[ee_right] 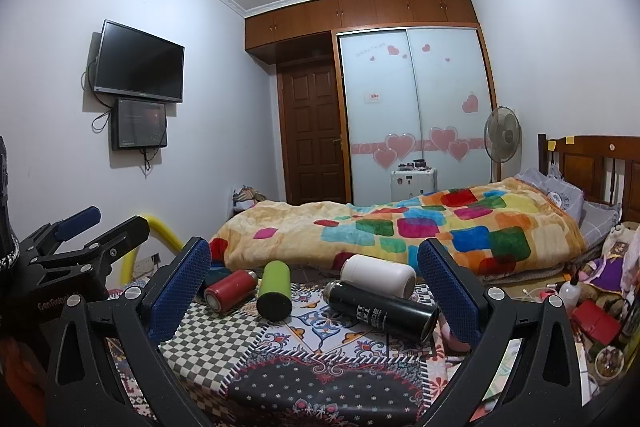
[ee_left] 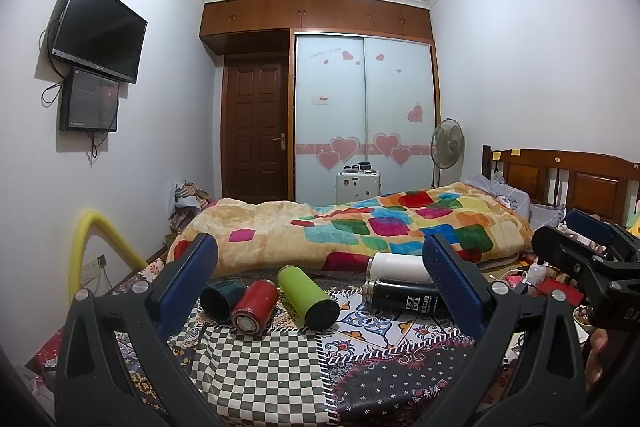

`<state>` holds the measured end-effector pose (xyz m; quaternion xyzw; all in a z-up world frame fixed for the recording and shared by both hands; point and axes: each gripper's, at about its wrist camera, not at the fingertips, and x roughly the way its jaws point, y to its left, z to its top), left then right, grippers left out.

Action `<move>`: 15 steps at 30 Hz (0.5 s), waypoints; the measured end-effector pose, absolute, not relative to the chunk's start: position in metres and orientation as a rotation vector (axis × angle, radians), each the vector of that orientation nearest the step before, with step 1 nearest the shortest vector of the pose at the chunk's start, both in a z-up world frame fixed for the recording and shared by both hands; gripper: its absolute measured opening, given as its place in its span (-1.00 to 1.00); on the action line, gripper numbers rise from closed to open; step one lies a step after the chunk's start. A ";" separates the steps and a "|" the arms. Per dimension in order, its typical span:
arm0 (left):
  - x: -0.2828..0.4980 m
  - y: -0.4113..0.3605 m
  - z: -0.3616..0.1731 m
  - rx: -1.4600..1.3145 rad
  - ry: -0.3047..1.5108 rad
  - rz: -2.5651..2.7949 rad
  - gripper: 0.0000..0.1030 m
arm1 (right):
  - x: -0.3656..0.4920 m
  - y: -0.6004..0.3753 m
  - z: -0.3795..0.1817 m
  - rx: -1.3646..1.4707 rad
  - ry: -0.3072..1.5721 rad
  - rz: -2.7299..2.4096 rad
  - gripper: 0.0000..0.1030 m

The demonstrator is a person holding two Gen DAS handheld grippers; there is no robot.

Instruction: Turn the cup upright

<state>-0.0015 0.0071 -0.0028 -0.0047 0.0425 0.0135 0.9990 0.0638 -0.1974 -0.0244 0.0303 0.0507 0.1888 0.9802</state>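
Five cylindrical vessels lie toppled on the patterned-cloth surface [ee_left: 256,367]. Dark teal open-mouthed cup [ee_left: 221,298] lies far left, touching the red metal flask [ee_left: 256,309]. Left gripper [ee_left: 320,287] and right gripper [ee_right: 314,287]: jaws spread, empty. Cup probably light, rigid, smooth; pinch mid-wall.

My fingers [ee_left: 200,263] wear blue, finely ribbed rubbery pads on matt black plastic frames. The black bottle [ee_right: 384,311] looks glossy, the green bottle [ee_left: 306,297] matt. The blanket [ee_left: 360,231] is plush cloth.
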 end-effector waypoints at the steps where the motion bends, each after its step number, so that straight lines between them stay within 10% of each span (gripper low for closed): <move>1: -0.002 0.007 -0.002 -0.010 0.084 0.028 1.00 | 0.064 -0.199 -0.025 0.061 0.101 0.381 1.00; 15: -0.011 0.008 0.001 -0.008 0.066 0.027 1.00 | 0.058 -0.203 -0.024 0.063 0.087 0.380 1.00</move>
